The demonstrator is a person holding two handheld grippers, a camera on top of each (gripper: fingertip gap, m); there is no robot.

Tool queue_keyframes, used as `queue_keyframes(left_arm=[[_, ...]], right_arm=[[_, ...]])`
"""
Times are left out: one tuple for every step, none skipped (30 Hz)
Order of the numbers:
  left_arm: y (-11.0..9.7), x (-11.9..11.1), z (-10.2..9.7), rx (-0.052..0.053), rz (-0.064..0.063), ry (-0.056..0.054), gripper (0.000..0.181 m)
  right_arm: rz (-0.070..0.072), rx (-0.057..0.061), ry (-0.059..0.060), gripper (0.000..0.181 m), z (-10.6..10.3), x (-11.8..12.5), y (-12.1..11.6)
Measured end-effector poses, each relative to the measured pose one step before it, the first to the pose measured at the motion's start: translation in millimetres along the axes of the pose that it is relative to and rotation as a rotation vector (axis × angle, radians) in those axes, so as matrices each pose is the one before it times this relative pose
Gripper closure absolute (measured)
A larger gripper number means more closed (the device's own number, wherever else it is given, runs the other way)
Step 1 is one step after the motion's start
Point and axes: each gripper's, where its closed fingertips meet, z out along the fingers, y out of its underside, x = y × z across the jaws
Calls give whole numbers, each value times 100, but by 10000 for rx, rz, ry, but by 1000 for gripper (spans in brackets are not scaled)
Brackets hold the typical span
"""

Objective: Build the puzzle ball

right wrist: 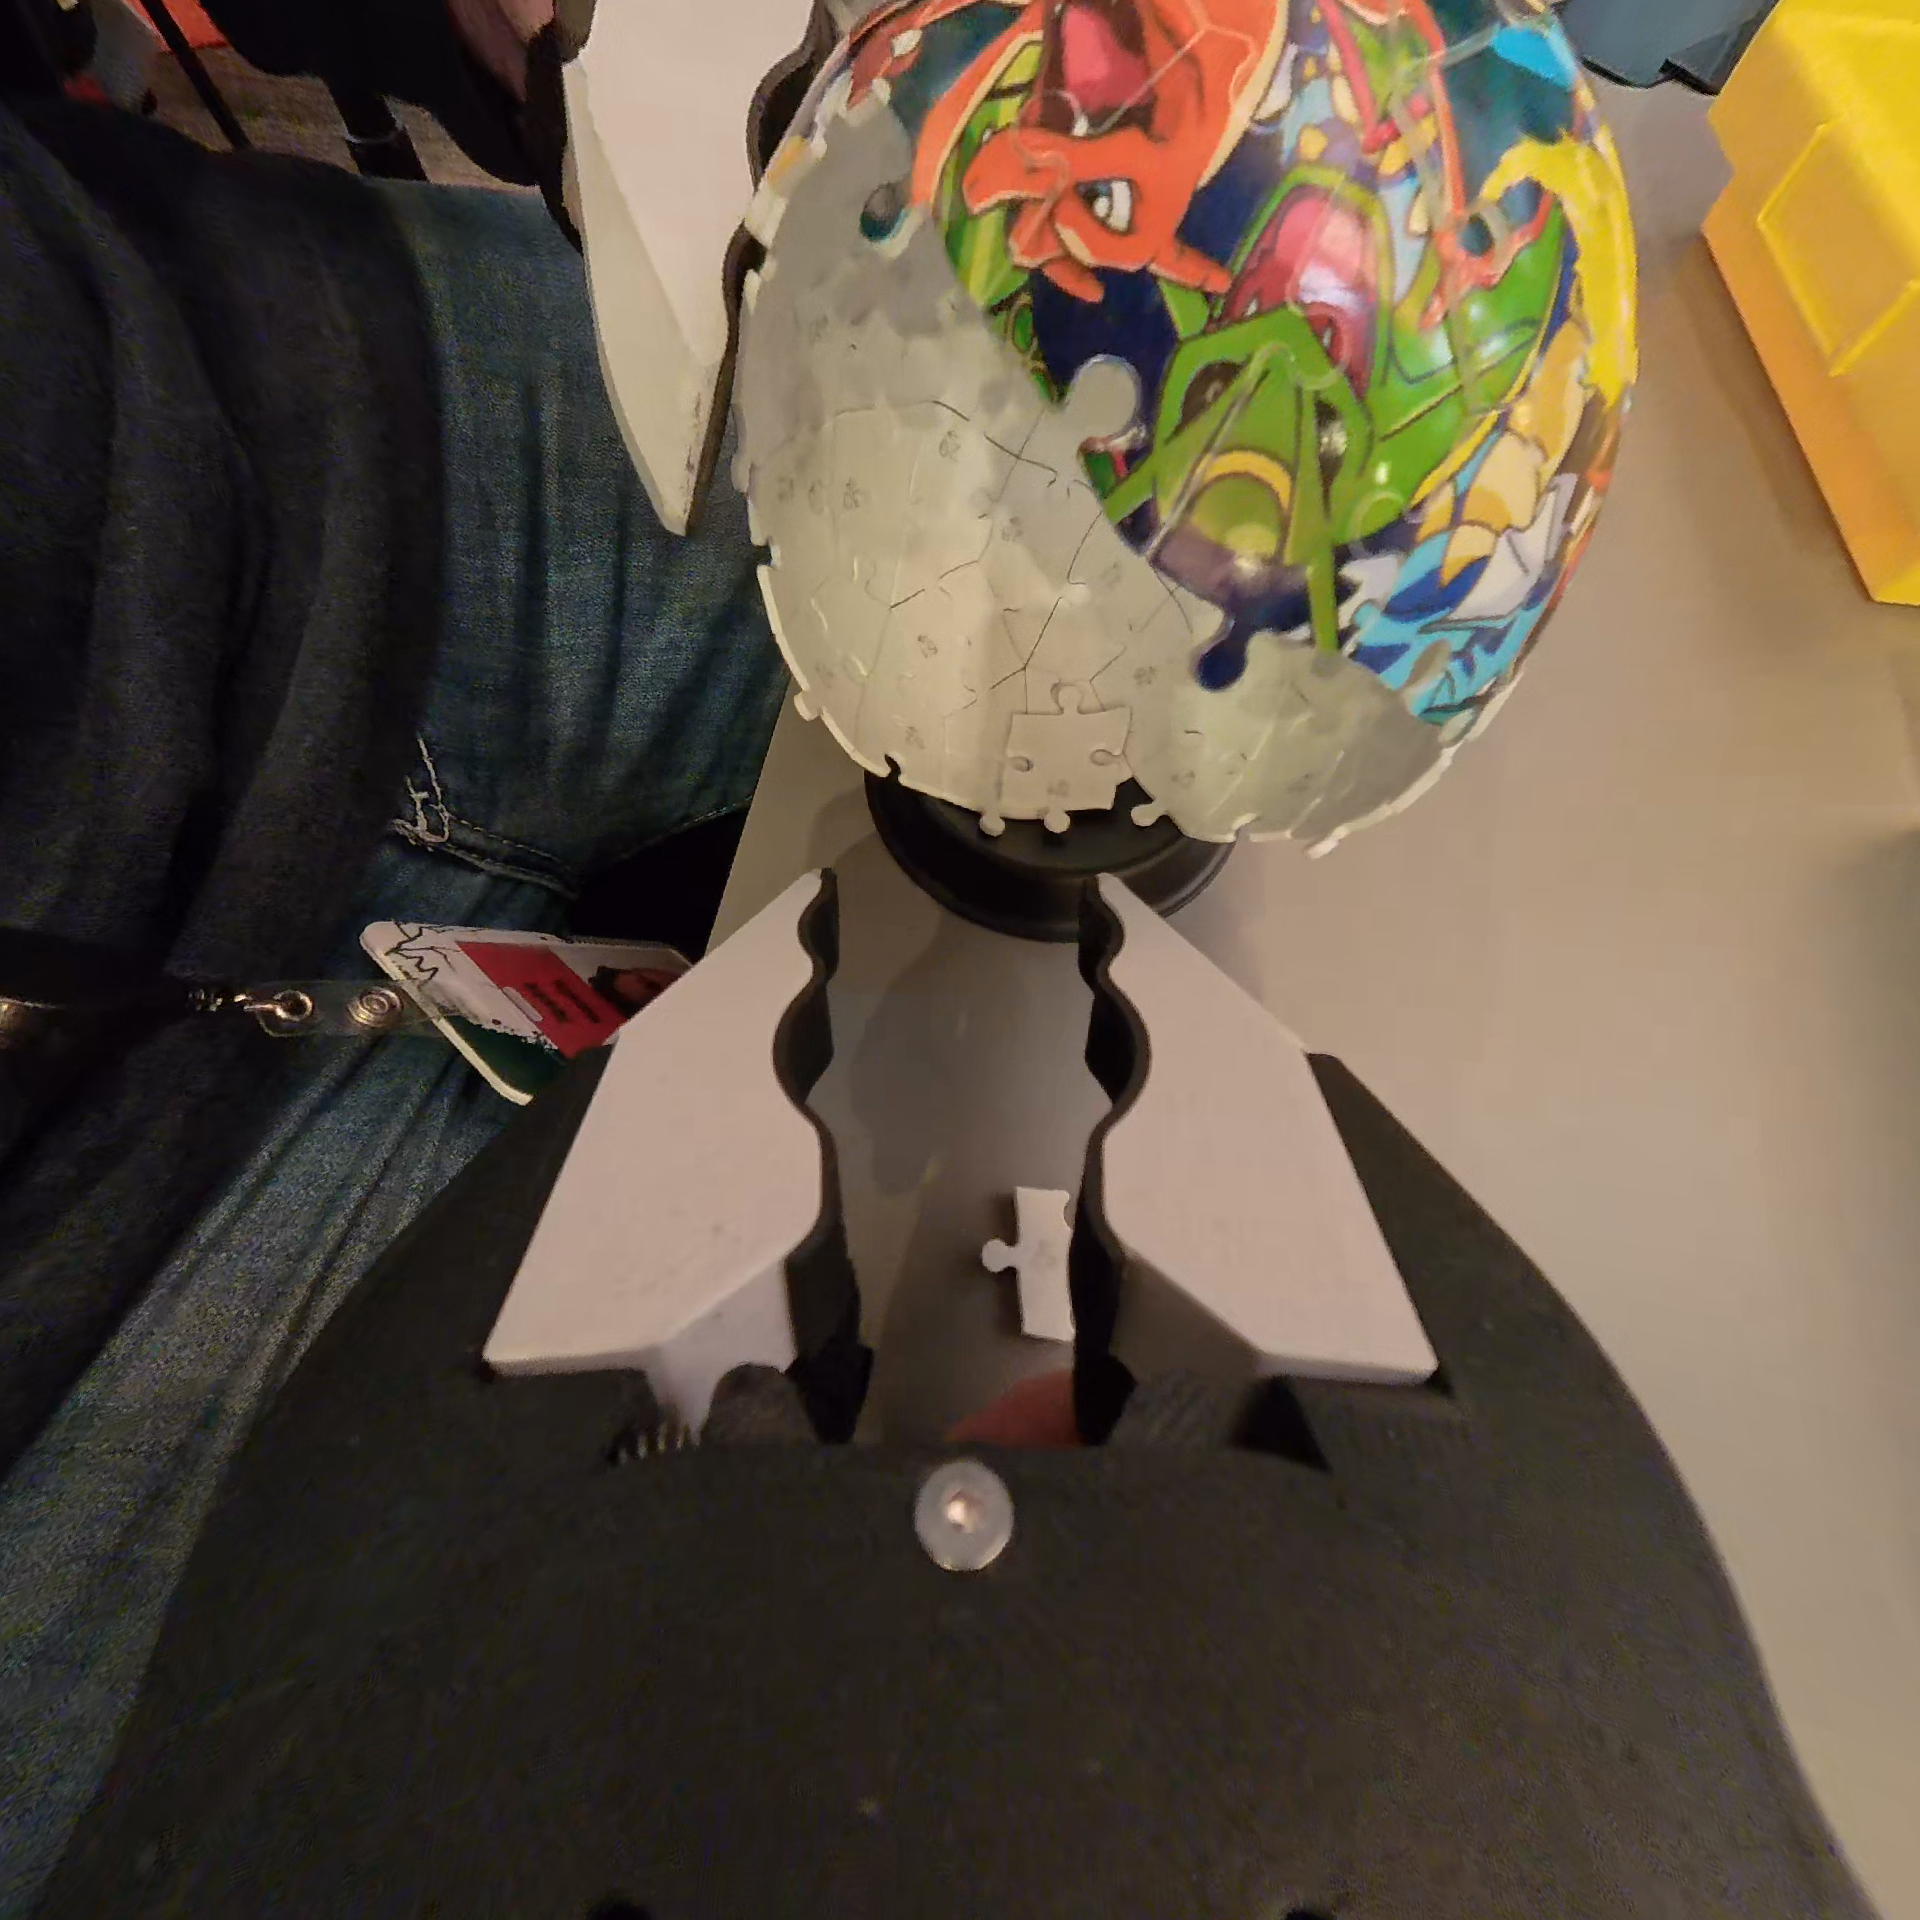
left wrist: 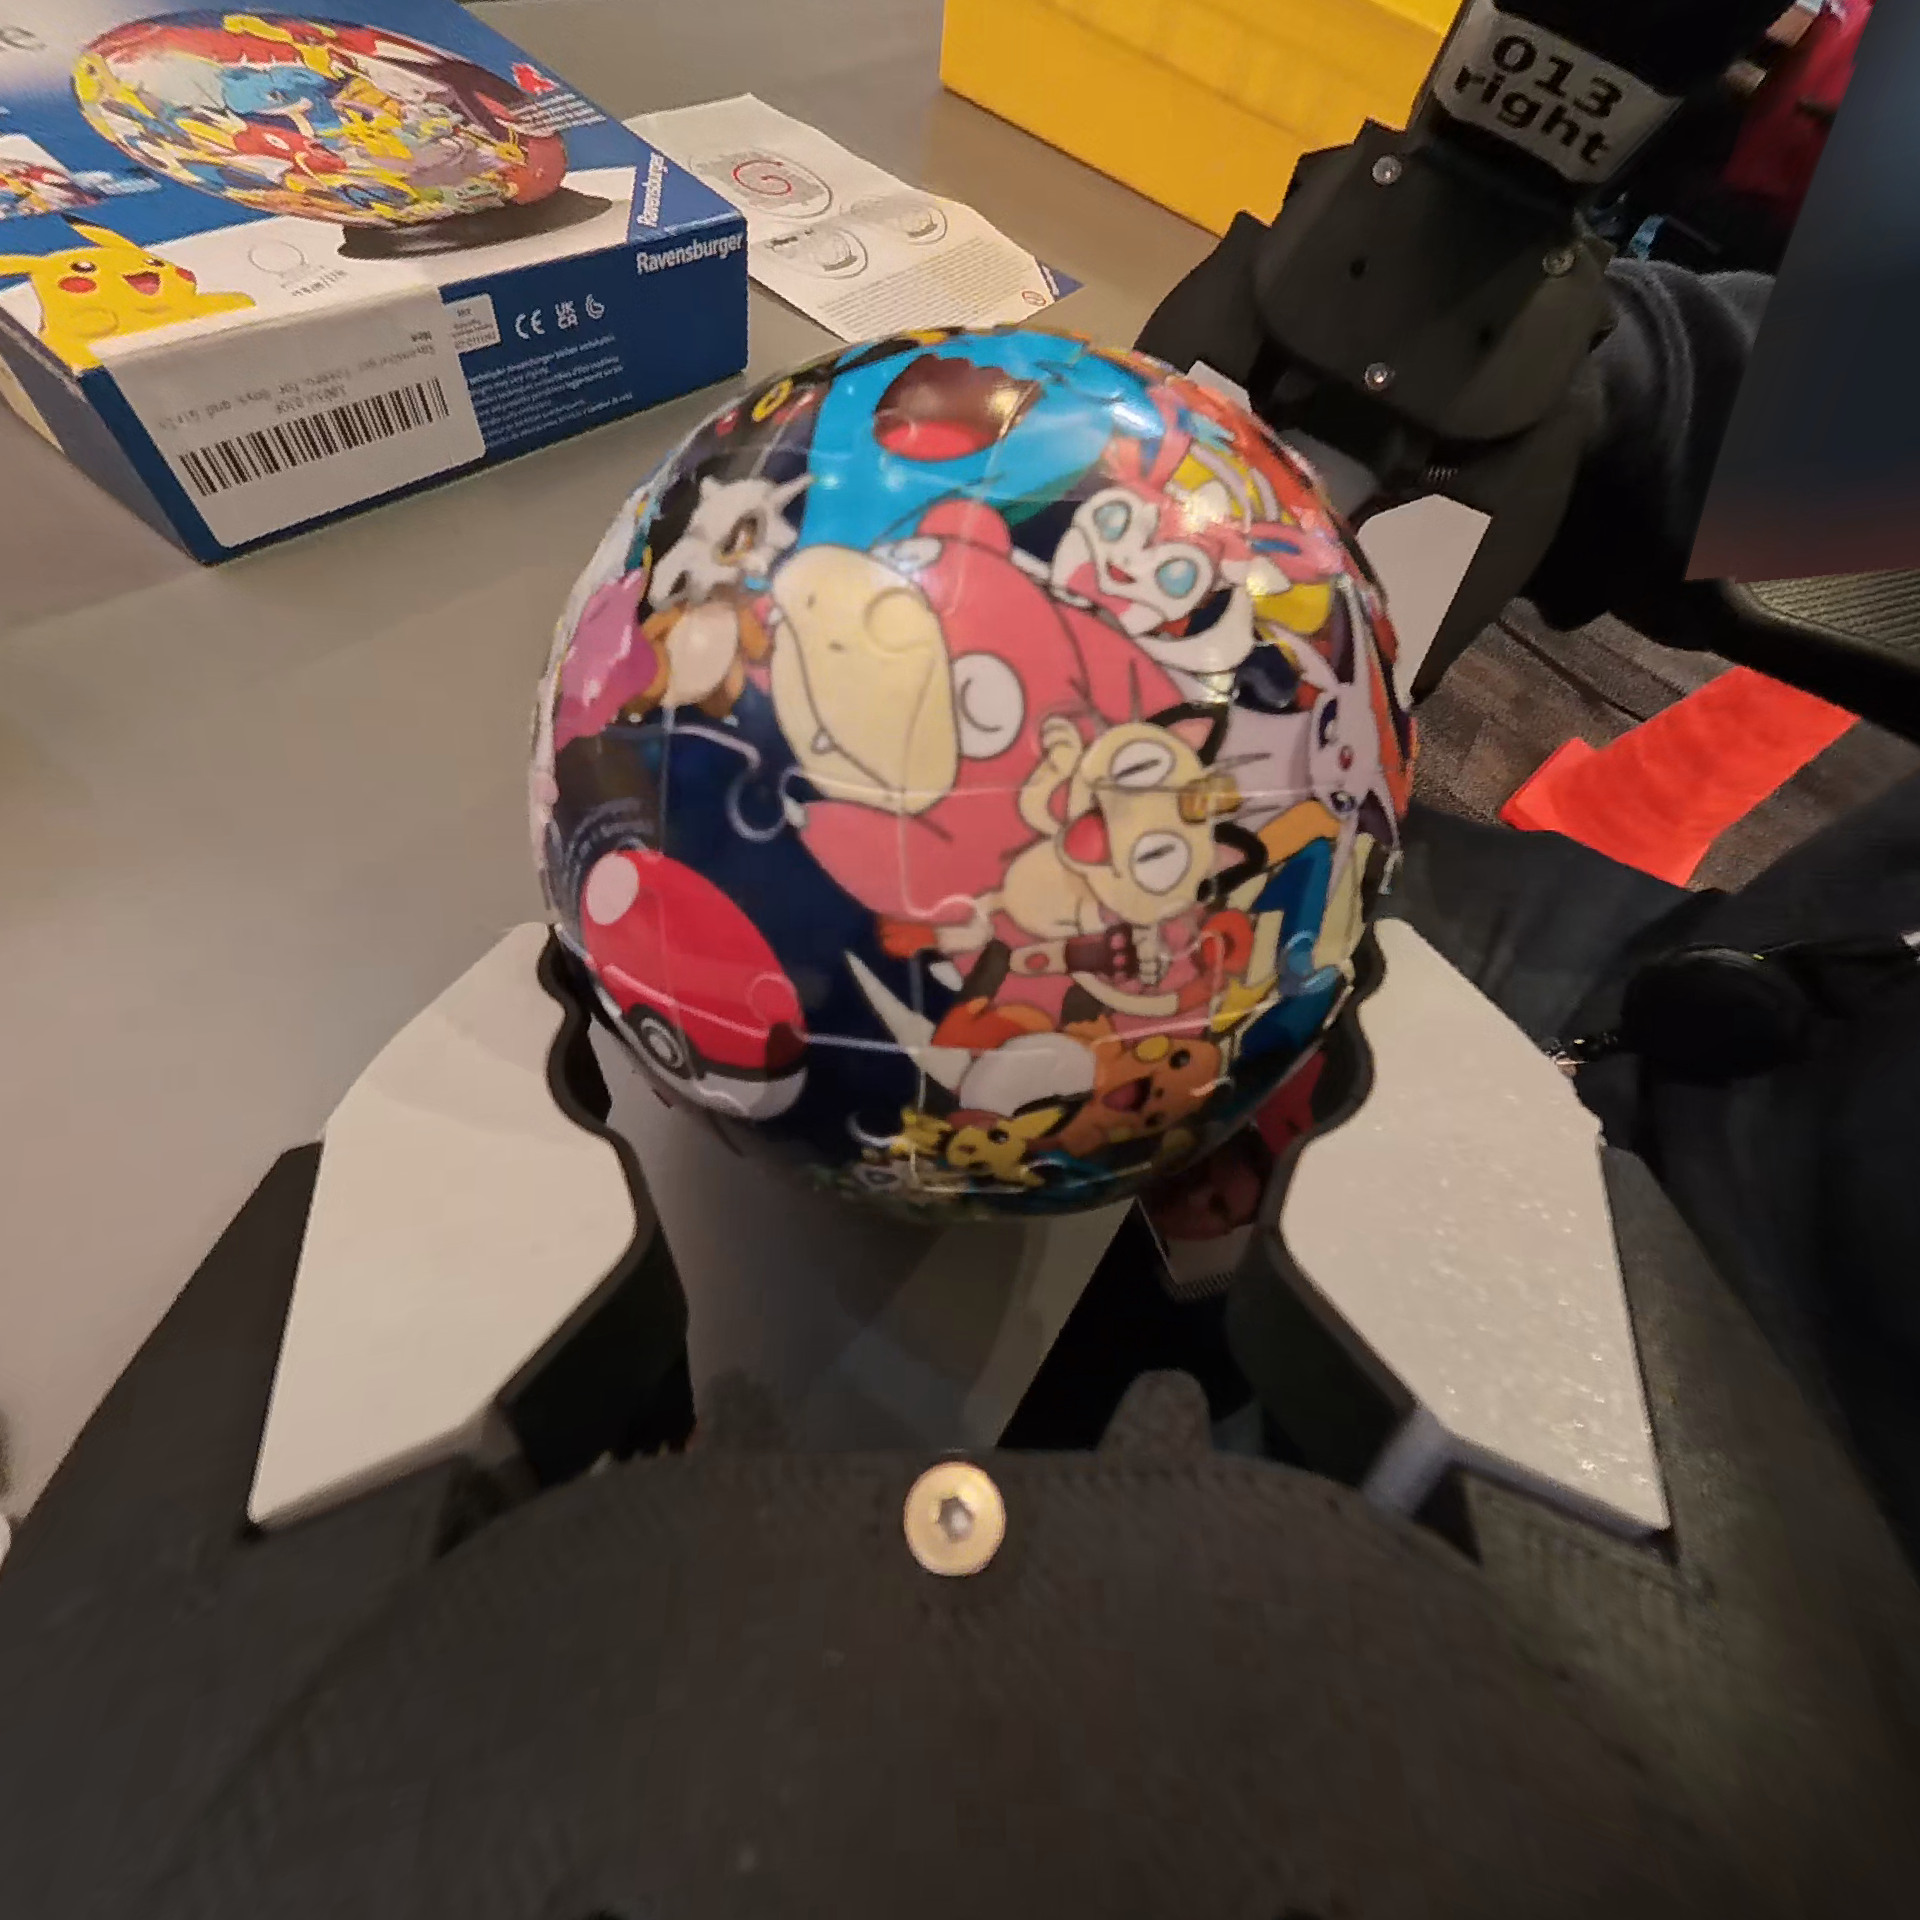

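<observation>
The puzzle ball (left wrist: 966, 769) is a colourful cartoon sphere. My left gripper (left wrist: 961, 940) is shut on it, with a white finger pressed against each side. In the right wrist view the ball (right wrist: 1299, 312) sits on a black stand (right wrist: 1029, 862). A large gap in its shell shows the white backs of the pieces (right wrist: 935, 540). My right gripper (right wrist: 961, 894) is open just in front of the stand. A loose white puzzle piece (right wrist: 1034, 1262) lies in the gap between its fingers, against the right one and not clamped. The right gripper also shows in the left wrist view (left wrist: 1455, 436), behind the ball.
A blue puzzle box (left wrist: 416, 260) and a paper instruction sheet (left wrist: 883, 229) lie at the back of the grey table (left wrist: 260, 779). A yellow box (right wrist: 1829, 312) stands on the right. A person in jeans with a badge (right wrist: 520, 1008) sits at the table's edge.
</observation>
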Motion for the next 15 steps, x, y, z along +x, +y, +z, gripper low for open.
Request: queue_keyframes(left_arm=[[-58,-21,12,35,-58,14,49],[-41,-6,12,26,-20,15,49],[-25,5,2,8,10,24,49],[-9,-14,11,-10,6,30,49],[2,-30,-26,-33,-5,29,50],[-6,-3,-35,-64,15,48,50],[-37,-8,-46,-50,22,49,50],[-74,-60,-47,-23,8,37,50],[-68,-36,-49,-36,-16,61,51],[-91,-7,-47,-45,-11,71,50],[-71,-30,-49,-68,56,28,50],[-57,-46,-63,-89,72,26,51],[-64,13,-44,-54,19,75,51],[-62,3,-25,-29,-31,75,51],[-24,15,-2,-43,-32,71,51]], right_arm=[[-43,1,54,137,18,65,-27],[-139,-85,59,135,23,-34,135],[-204,-94,28,135,96,-67,122],[-194,-99,-9,132,109,-130,86],[-188,-87,-8,127,122,-165,31],[-271,-103,-36,122,147,-279,-11],[-342,-95,49,118,153,-141,4],[-353,-94,112,112,227,-1,-94],[-456,-174,50,108,41,-93,10],[-454,-175,20,105,250,-253,-96],[-403,-163,29,102,349,-229,-177],[-395,-160,-126,102,407,-479,-197],[-394,-176,-137,101,495,-491,-150],[-369,-229,-35,100,431,-245,-84],[-203,-42,44,99,255,6,-333]])
